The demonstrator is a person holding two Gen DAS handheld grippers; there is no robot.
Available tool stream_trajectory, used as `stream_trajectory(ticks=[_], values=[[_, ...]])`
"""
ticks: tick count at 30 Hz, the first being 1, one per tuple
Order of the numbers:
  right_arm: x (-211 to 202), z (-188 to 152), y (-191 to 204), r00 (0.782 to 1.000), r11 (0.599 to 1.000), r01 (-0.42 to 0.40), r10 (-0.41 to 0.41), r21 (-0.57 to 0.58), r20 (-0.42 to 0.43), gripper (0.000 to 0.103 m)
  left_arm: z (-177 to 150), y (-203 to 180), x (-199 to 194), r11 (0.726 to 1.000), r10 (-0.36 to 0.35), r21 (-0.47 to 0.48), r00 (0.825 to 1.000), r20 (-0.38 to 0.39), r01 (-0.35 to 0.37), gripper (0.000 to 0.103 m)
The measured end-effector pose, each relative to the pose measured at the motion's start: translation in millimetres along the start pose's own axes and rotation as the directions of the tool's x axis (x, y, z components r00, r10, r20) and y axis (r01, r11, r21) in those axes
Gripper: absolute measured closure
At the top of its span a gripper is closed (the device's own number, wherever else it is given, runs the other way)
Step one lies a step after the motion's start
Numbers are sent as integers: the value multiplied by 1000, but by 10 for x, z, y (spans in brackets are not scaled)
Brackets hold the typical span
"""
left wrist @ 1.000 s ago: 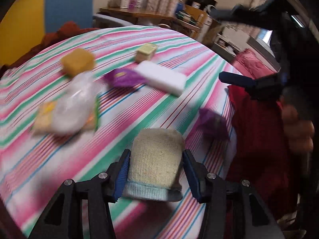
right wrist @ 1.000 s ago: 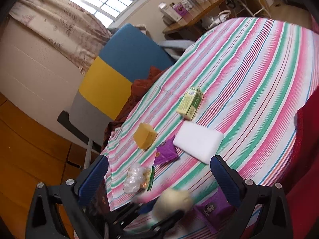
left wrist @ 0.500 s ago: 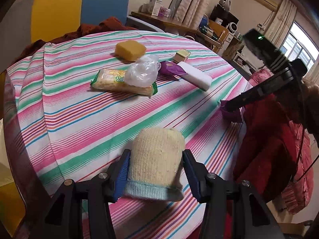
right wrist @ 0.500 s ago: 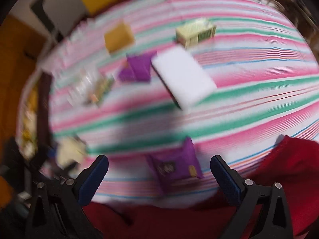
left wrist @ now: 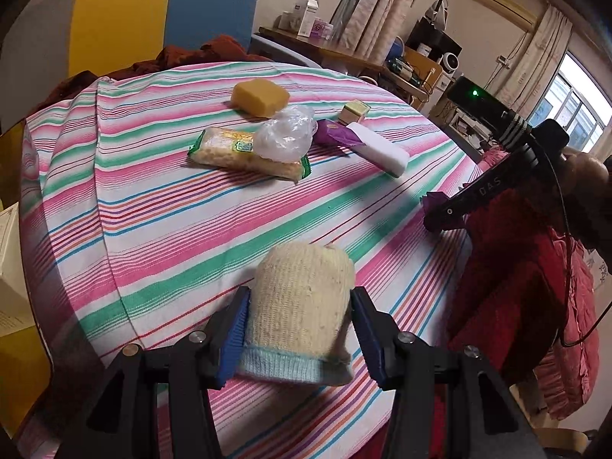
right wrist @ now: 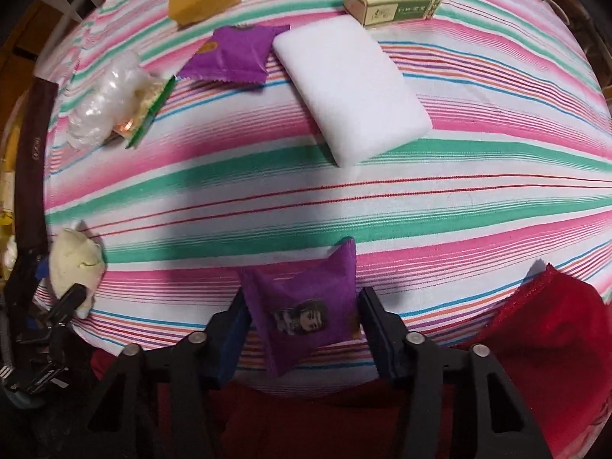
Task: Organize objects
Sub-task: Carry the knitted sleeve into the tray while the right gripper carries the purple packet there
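Observation:
My left gripper (left wrist: 298, 329) is shut on a rolled cream knitted glove (left wrist: 302, 306) with a light blue cuff, held just above the near edge of the striped tablecloth (left wrist: 153, 206). My right gripper (right wrist: 302, 325) has closed in on a purple snack packet (right wrist: 306, 302) at the table's near edge, with both pads at the packet's sides. In the left wrist view the right gripper (left wrist: 451, 206) sits at the table's right edge. The glove also shows in the right wrist view (right wrist: 76, 260) at far left.
Farther on the cloth lie a yellow sponge (left wrist: 260, 97), a biscuit pack (left wrist: 244, 153) under a clear plastic bag (left wrist: 285, 137), a second purple packet (right wrist: 233, 53), a white foam block (right wrist: 352, 84) and a small green-and-yellow carton (right wrist: 390, 0). Red cloth (right wrist: 543, 336) hangs at the right edge.
My right gripper dropped to the near table edge and narrowed its fingers around the purple packet. My left gripper drew back toward the left edge, still holding the glove.

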State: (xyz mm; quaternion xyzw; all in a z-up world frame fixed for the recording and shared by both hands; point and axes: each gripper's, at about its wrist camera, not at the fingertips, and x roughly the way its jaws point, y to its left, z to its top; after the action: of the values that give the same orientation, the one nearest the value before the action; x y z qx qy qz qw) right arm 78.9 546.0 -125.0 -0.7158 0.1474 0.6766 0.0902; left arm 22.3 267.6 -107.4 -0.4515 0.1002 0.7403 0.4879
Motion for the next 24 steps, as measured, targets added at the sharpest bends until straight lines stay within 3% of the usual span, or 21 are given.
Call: stream_trajectory(ticks=[3,8,11,15,24], values=[[-9,-25,-14,1000,1000,8,-8,1,23,57,-18,2,-22,1000,4,-1,1000,5,-4,50],[-106,-108,-119,991,998,-59,54,32,123,61,-46,-11,-100,1000,14,0,1000,18,-14,51],[-204,-191,-203,970,992,-118,104,49,220,61,-42,-30,-167,1000,14,3,999,32,-14,51],[-327,-300,-276,936,987,-144,113,68,334,61,2,-58,-314,1000,11,9,997,71,-11,51],[-471,-447,-396,891,983,-133,62,128,451,61,98,79,-870,998,39,-53,980,193,-29,51]])
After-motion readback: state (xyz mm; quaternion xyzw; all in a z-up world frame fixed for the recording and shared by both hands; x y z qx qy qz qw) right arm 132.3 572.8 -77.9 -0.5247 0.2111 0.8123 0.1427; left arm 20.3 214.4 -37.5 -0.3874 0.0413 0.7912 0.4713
